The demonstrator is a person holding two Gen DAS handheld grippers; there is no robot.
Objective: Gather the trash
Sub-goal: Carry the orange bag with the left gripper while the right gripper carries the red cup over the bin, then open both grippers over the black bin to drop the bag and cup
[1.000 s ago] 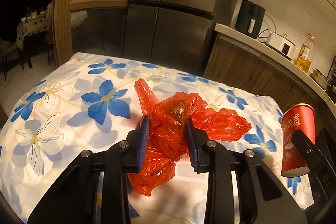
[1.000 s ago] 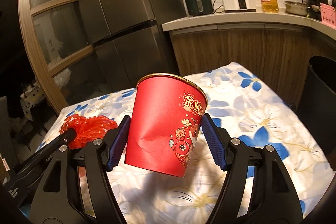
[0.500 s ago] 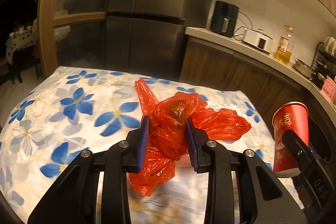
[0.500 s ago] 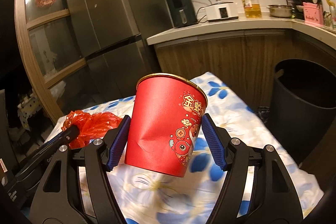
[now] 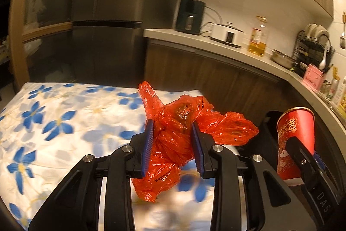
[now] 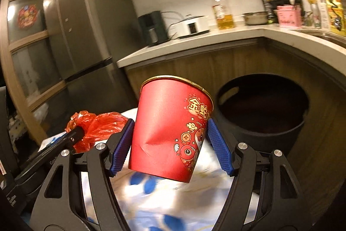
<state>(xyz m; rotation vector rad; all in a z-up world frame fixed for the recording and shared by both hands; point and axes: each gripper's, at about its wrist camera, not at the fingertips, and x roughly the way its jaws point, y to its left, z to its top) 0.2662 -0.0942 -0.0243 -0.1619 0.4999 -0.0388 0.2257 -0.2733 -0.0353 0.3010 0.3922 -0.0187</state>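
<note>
A: Red paper cup, dented: pinched in the right gripper. Orange plastic bag: clamped in the left gripper.

B: Change: both have swung off the floral table; black bin, seemingly empty, now lies ahead. Drop-off next.

Floral tablecloth blurred, bin bottom hidden, red bag partly hidden behind fingers

Left gripper is clamped on a crumpled red plastic bag, hanging above the blue-flowered tablecloth. Off to the right, the other gripper pinches a red paper cup.
</note>
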